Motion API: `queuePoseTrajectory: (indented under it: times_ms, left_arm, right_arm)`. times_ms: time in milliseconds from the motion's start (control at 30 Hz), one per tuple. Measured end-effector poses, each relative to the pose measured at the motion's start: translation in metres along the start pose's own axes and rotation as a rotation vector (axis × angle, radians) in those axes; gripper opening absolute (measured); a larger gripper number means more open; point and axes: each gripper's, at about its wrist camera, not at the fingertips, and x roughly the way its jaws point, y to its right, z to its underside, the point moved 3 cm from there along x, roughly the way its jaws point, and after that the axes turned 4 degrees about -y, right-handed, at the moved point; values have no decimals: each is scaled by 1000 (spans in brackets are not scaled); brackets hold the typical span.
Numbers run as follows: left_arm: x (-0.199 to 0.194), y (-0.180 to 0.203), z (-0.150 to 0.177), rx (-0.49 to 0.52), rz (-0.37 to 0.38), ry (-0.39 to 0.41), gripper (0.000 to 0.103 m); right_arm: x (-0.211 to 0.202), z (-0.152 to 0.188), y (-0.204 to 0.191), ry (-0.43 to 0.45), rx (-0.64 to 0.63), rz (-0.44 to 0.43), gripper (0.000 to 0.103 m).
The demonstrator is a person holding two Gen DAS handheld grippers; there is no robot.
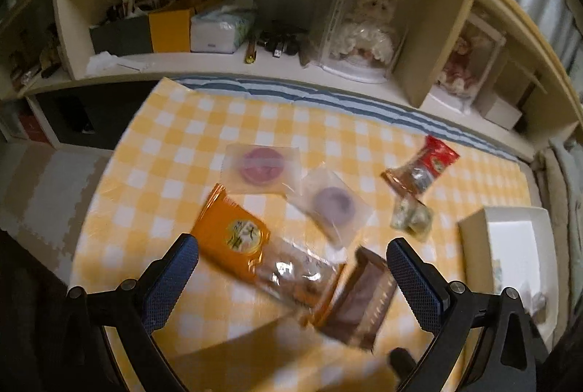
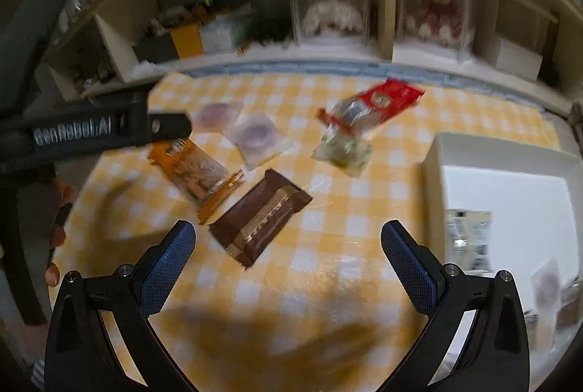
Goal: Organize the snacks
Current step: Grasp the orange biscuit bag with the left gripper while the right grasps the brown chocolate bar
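Several snack packets lie on a yellow-checked cloth. An orange packet and a brown chocolate packet sit just beyond my open left gripper. Farther off lie a pink cake packet, a purple cake packet, a red packet and a small green one. My right gripper stands open above the cloth, with the brown packet just ahead between its fingers. The white box on the right holds a few packets.
A cream shelf unit runs along the far side with boxes, tissues and cased dolls. The left gripper's black body and a hand reach in from the left of the right wrist view. Grey floor mats lie to the left.
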Motion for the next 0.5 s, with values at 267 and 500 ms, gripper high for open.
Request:
queuePoseTrajectory:
  times_ms: [267,500]
  left_arm:
    - [72,-15,-14,9,-97,-40,103]
    - [92,-7,-8,104,-228,-69,103]
  right_arm:
    - [56,-6,-8,-74,42,50,103]
    - [81,-15,-14,-110,29,104,103]
